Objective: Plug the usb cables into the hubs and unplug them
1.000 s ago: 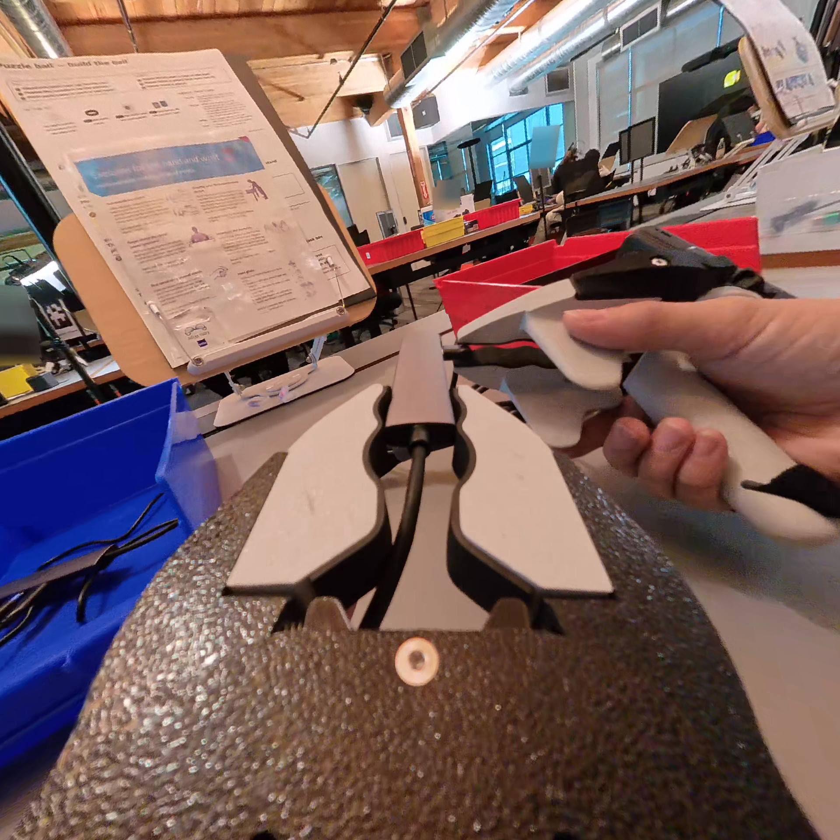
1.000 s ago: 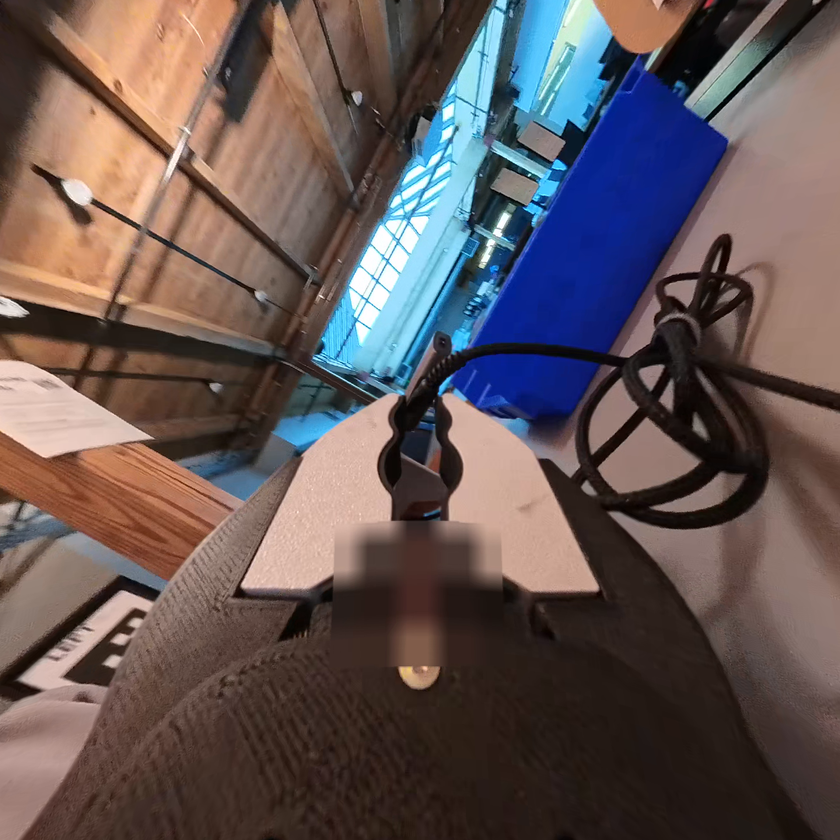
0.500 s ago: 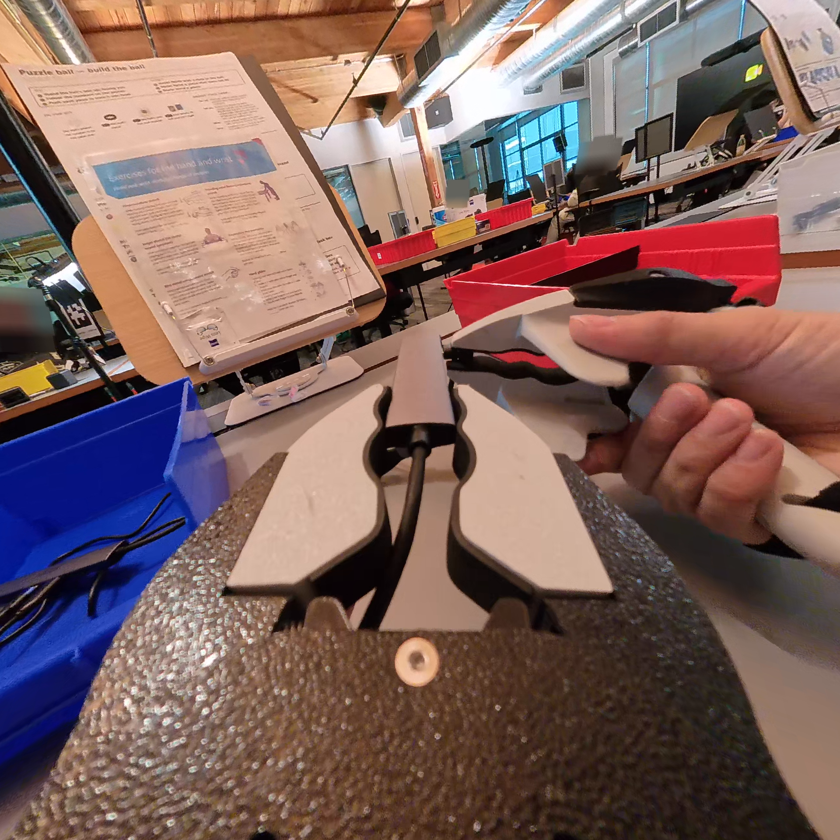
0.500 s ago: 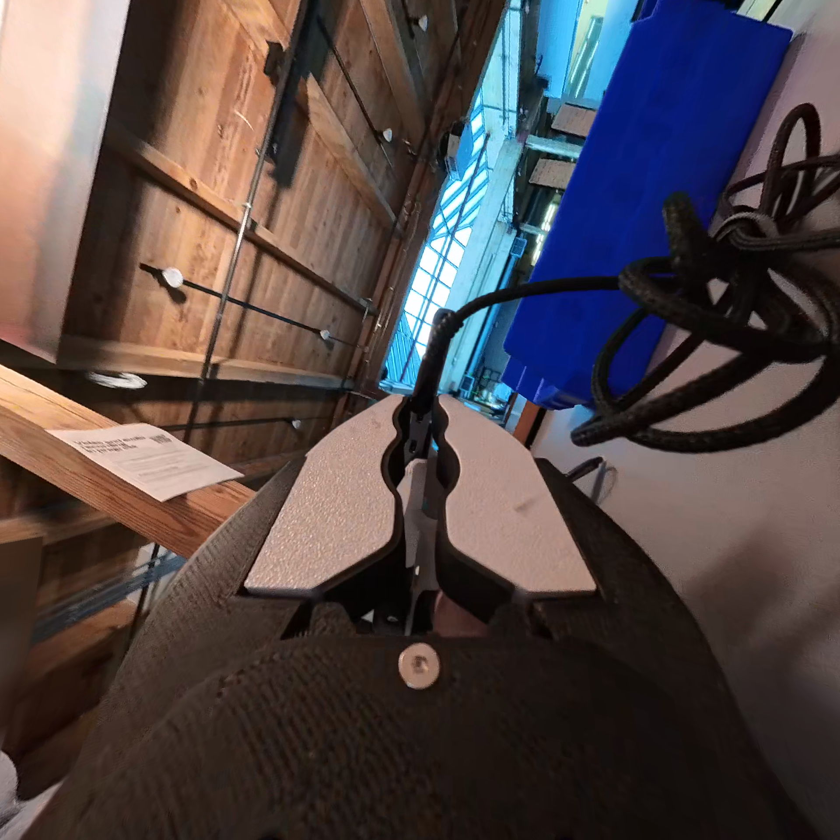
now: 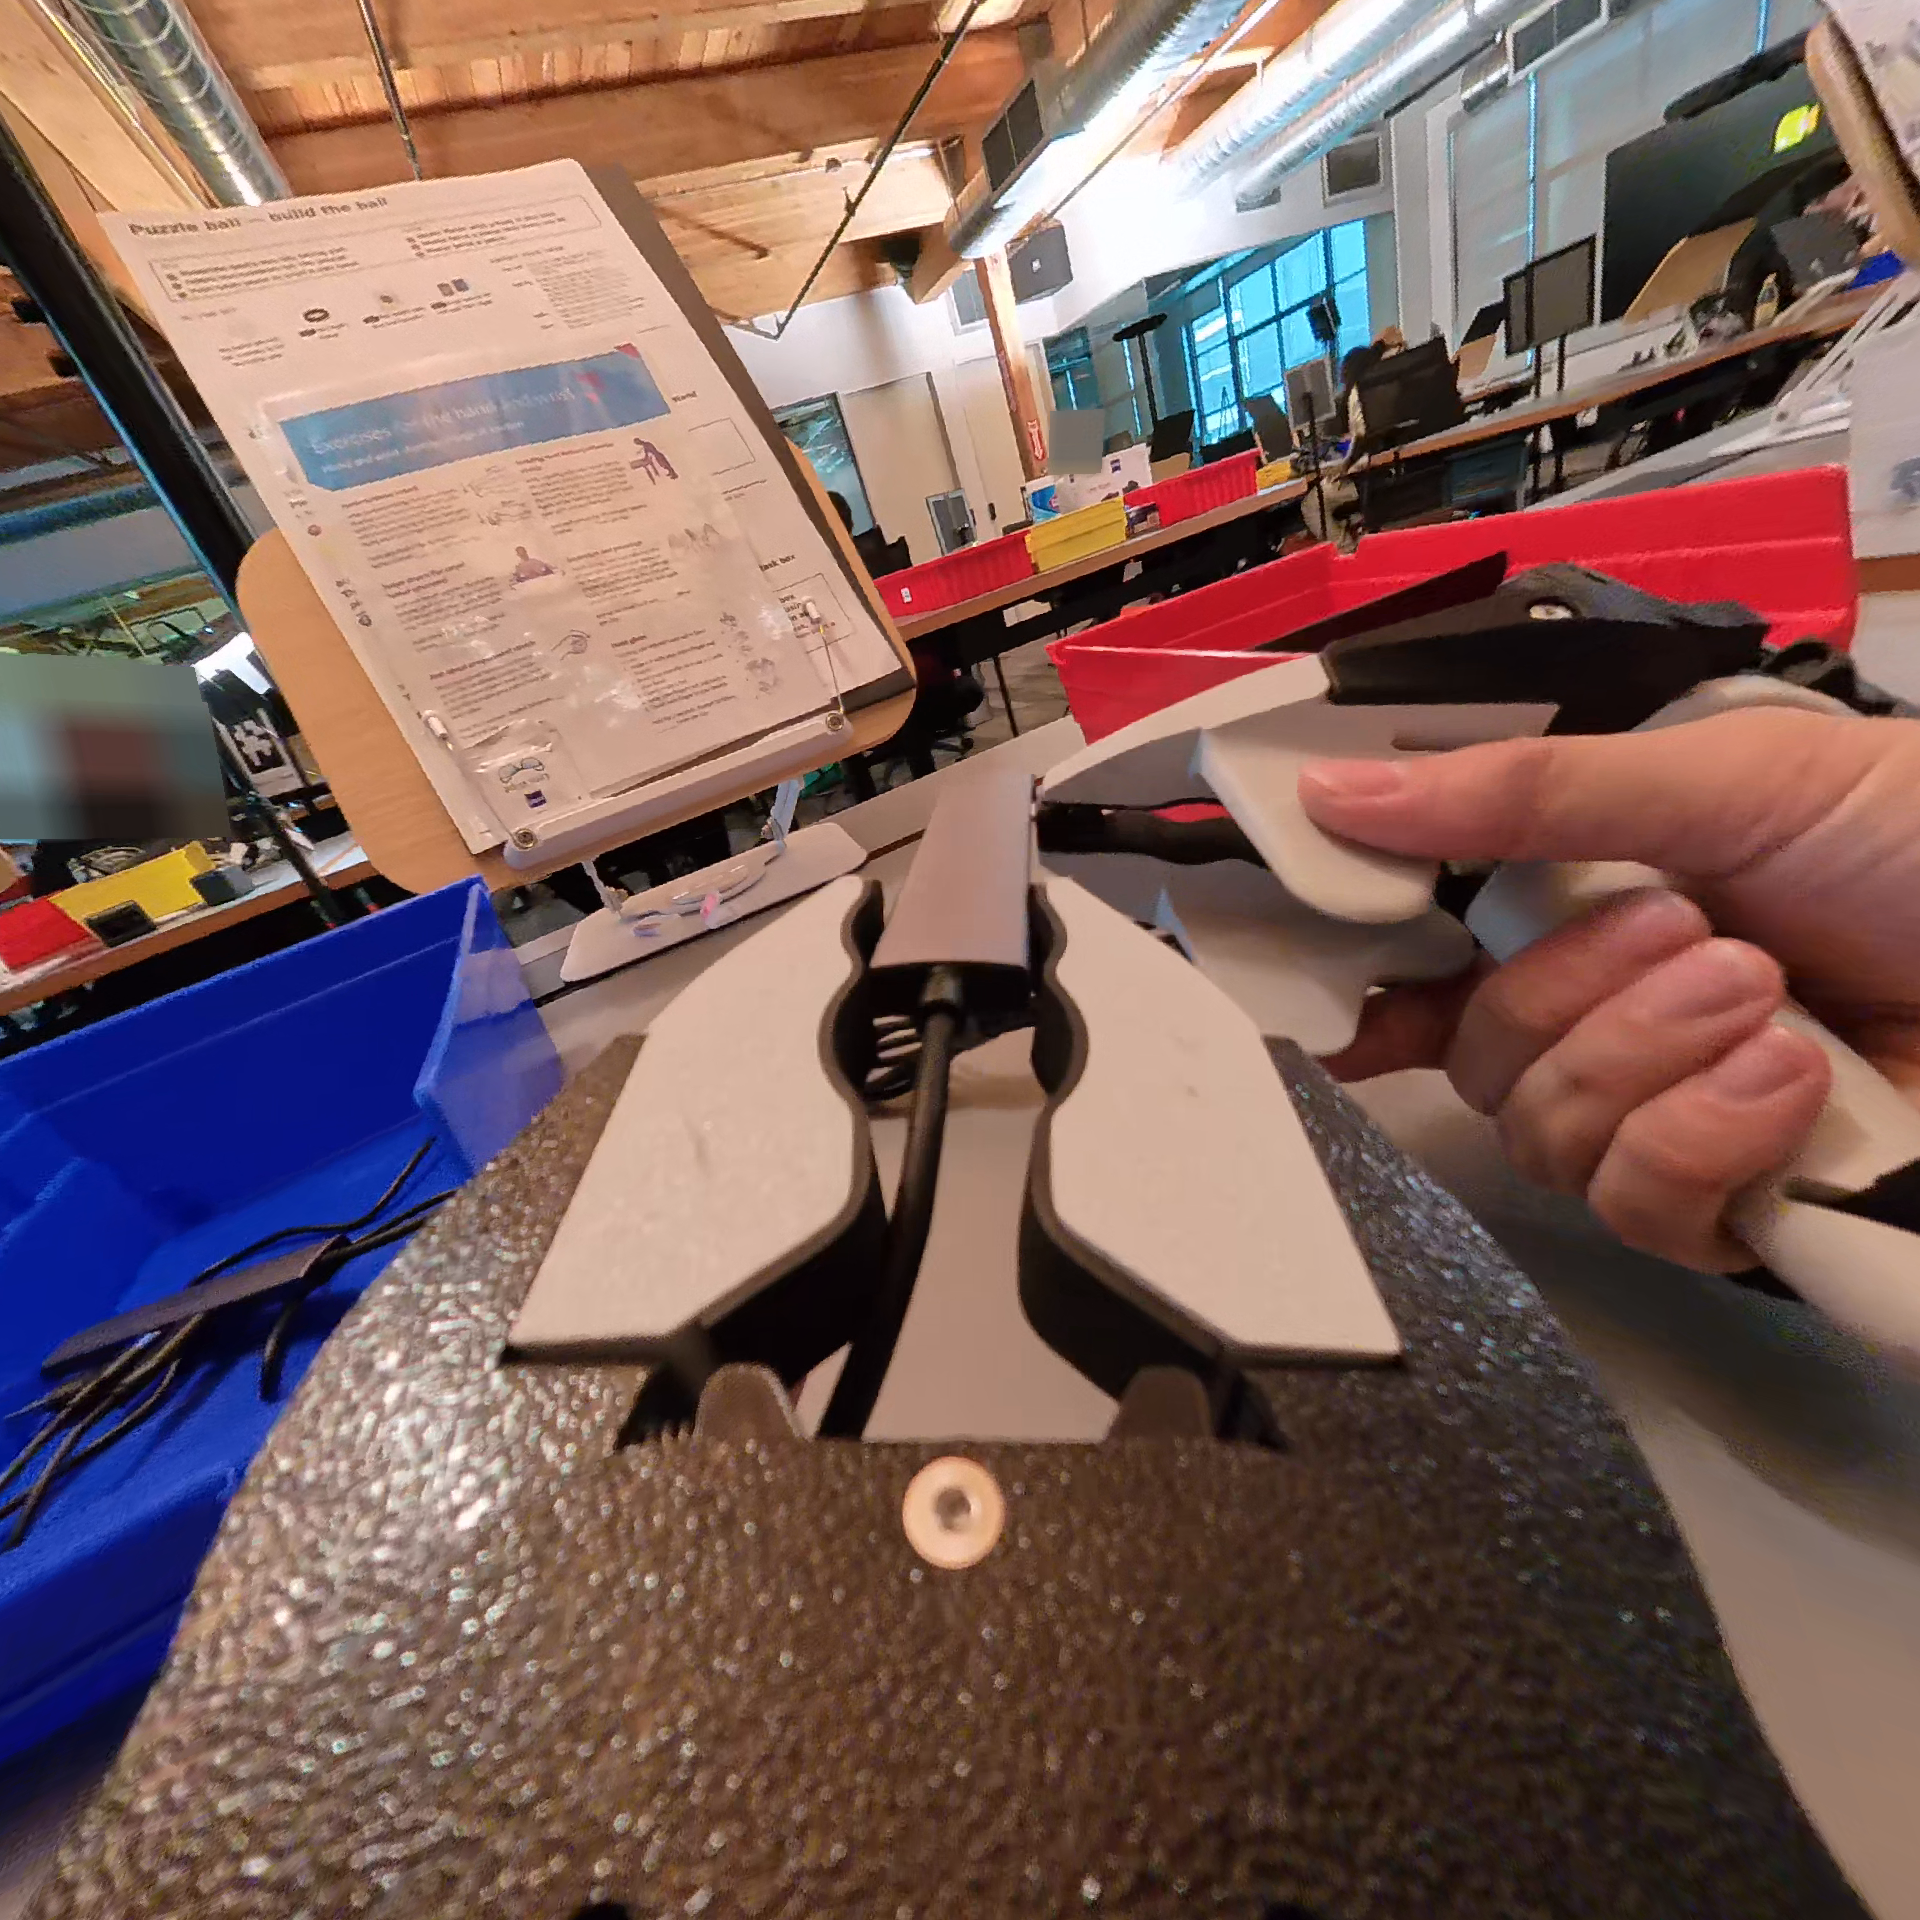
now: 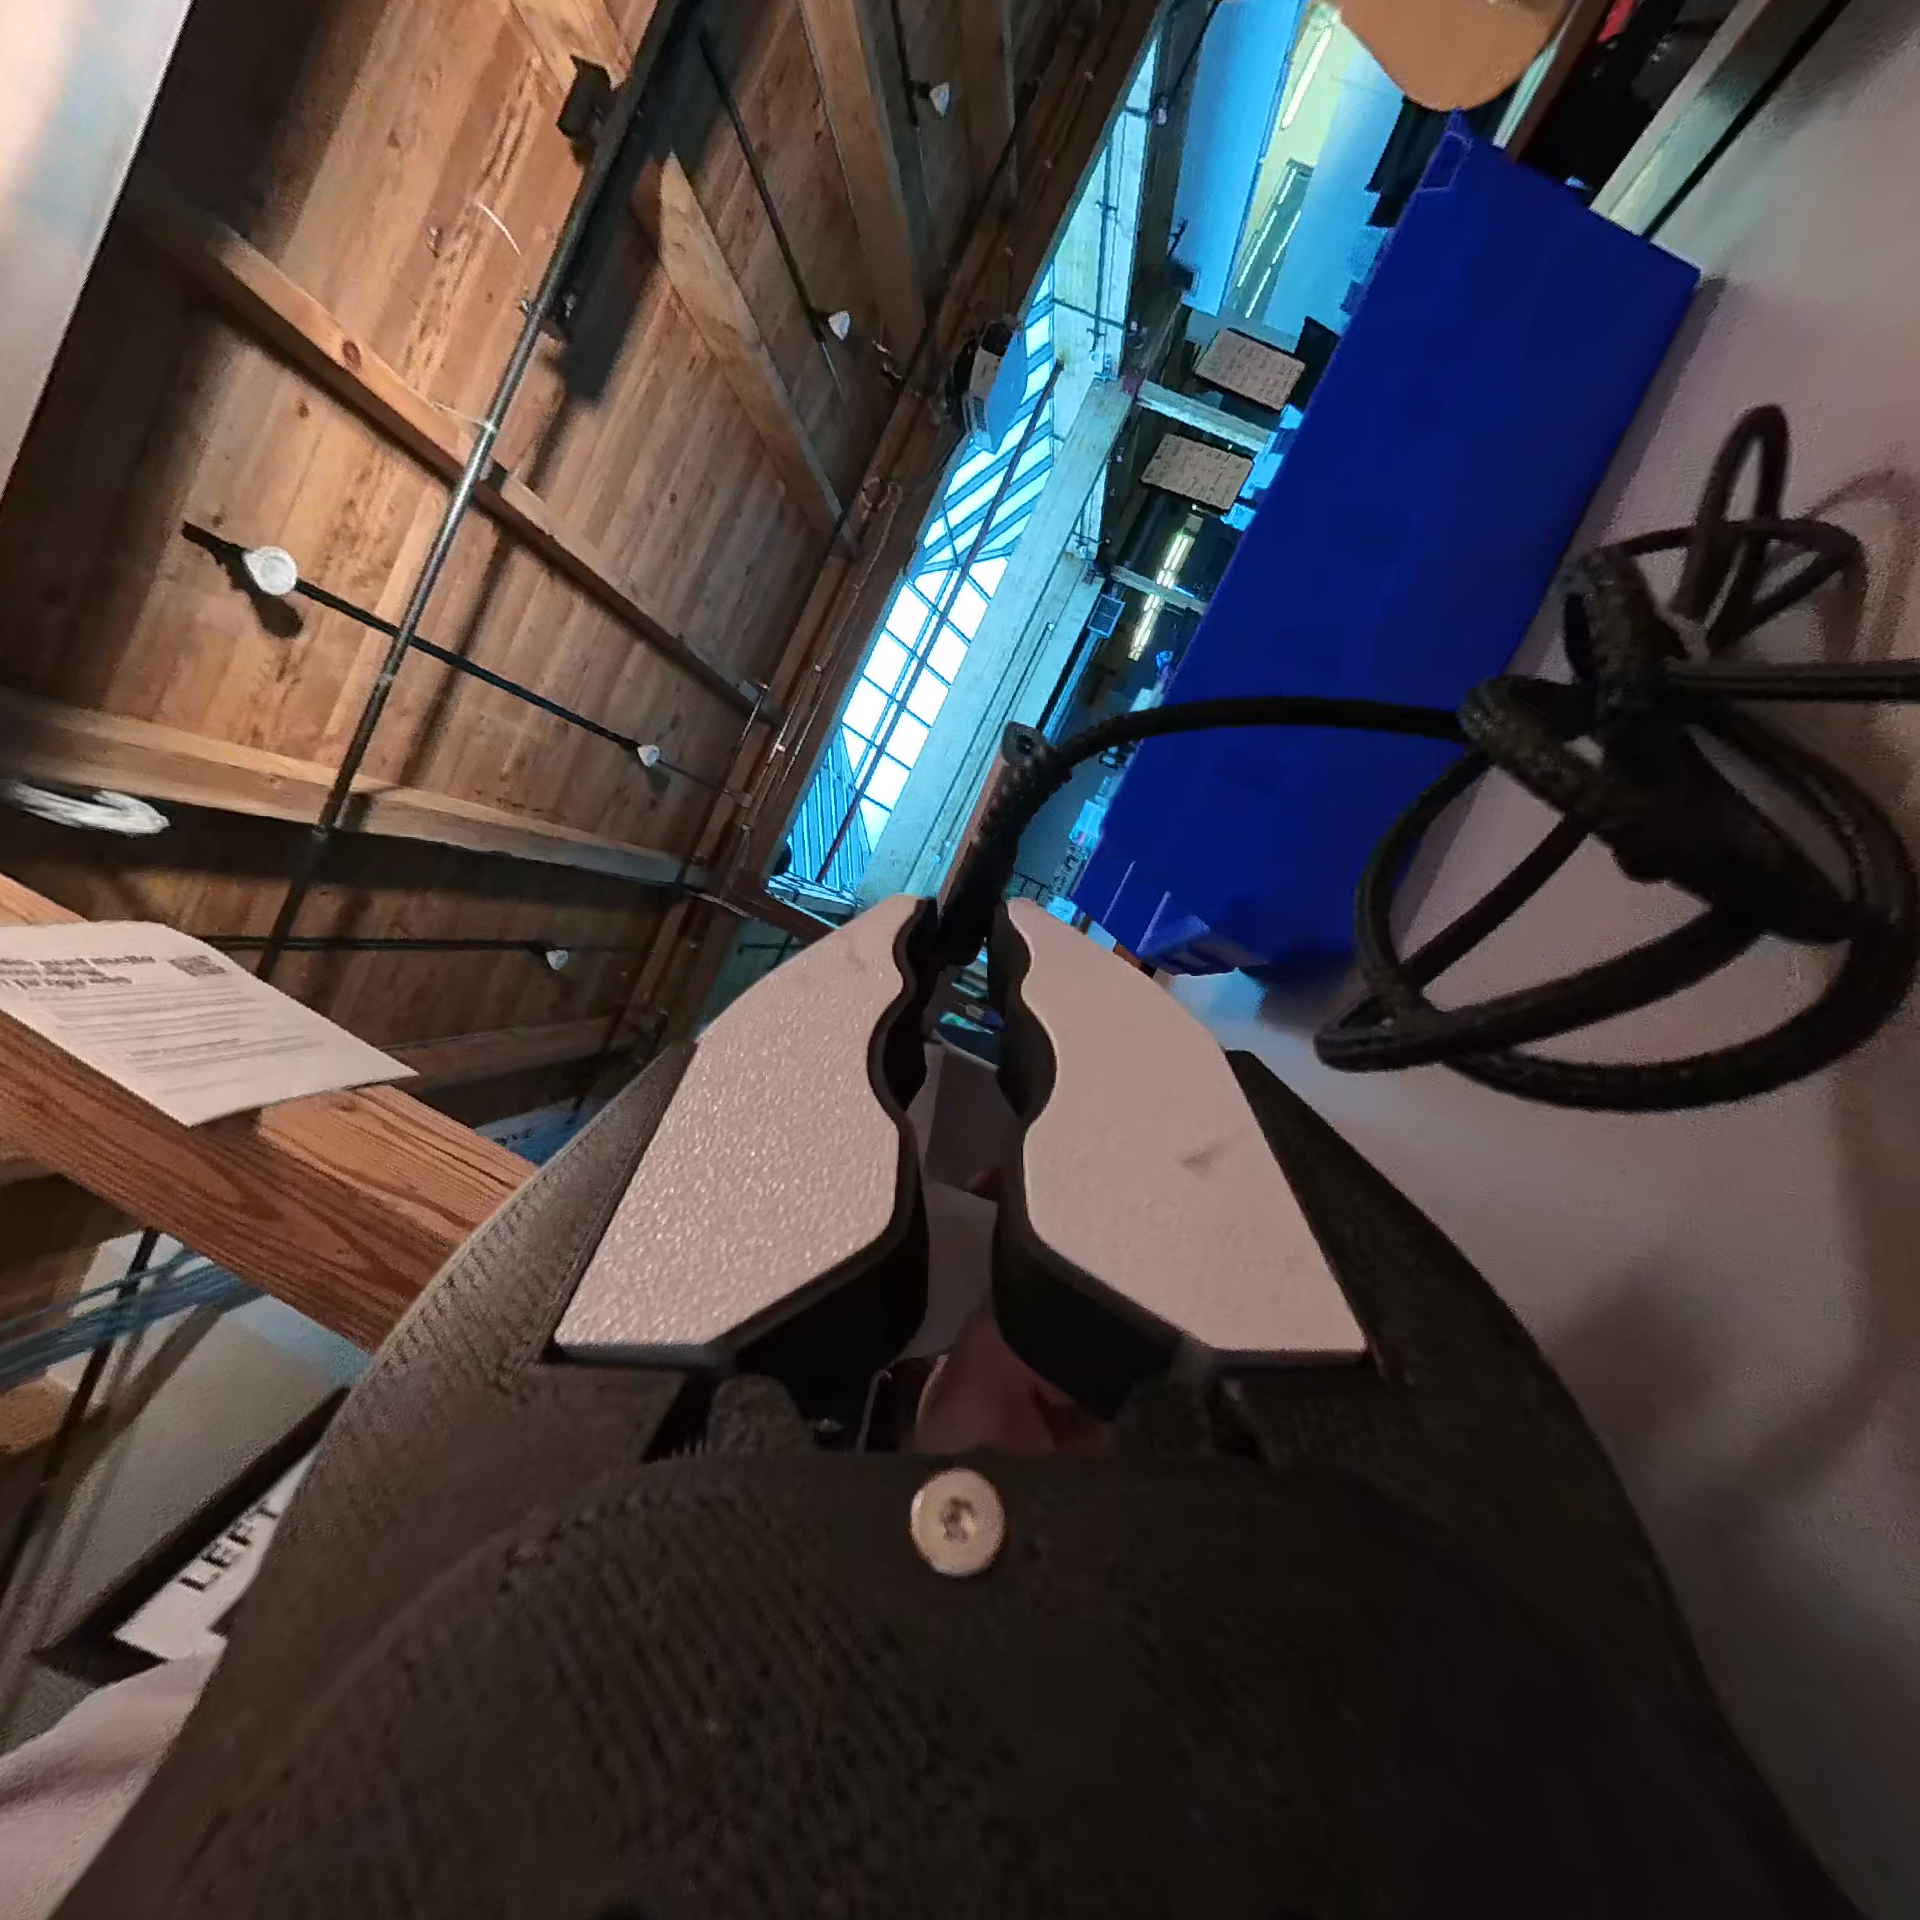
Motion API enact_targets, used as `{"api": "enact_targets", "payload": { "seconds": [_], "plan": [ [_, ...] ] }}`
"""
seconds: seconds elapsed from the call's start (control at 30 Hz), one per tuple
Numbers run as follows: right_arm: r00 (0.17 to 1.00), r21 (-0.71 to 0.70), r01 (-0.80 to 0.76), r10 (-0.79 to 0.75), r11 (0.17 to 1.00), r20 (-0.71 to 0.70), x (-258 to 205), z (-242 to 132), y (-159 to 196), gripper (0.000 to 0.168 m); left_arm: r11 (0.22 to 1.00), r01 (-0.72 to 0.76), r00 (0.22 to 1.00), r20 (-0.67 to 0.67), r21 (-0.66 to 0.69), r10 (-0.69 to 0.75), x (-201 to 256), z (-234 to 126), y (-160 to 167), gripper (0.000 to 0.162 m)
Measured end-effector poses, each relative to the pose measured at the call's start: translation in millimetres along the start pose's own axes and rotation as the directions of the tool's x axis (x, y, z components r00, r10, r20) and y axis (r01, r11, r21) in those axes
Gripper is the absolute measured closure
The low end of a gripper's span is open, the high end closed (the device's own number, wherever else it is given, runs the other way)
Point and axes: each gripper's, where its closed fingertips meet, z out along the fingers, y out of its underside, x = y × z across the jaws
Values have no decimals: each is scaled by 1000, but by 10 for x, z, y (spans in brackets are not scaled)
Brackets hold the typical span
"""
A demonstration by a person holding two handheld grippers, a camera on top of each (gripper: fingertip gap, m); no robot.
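Mating the plug with the side port of the hub, at frame centre in the left wrist view, calls for a straight, level push. Left gripper is clenched on the hub's near end; keep it rigid. Right gripper enters from the right, its jaws clamped on the usb cable just behind the plug. Full seating cannot be judged. Spare cable lies coiled on the table beside the blue bin
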Motion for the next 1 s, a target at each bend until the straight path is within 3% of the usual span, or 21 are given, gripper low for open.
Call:
{"api": "enact_targets", "payload": {
  "seconds": [0.4,0.9,1.0],
  "plan": [
    [997,-58,72,-74,996,-21,-1,-59,15,159,998,-62,997,38,-23,63,18,-9,19,134],
    [993,9,108,-107,994,-52,-47,-120,34,159,998,-67,997,38,-6,67,44,-32,-10,134],
    [976,-42,198,-201,979,-88,-60,-130,51,158,998,-56,998,32,1,56,52,-49,-23,134]
  ]
}}
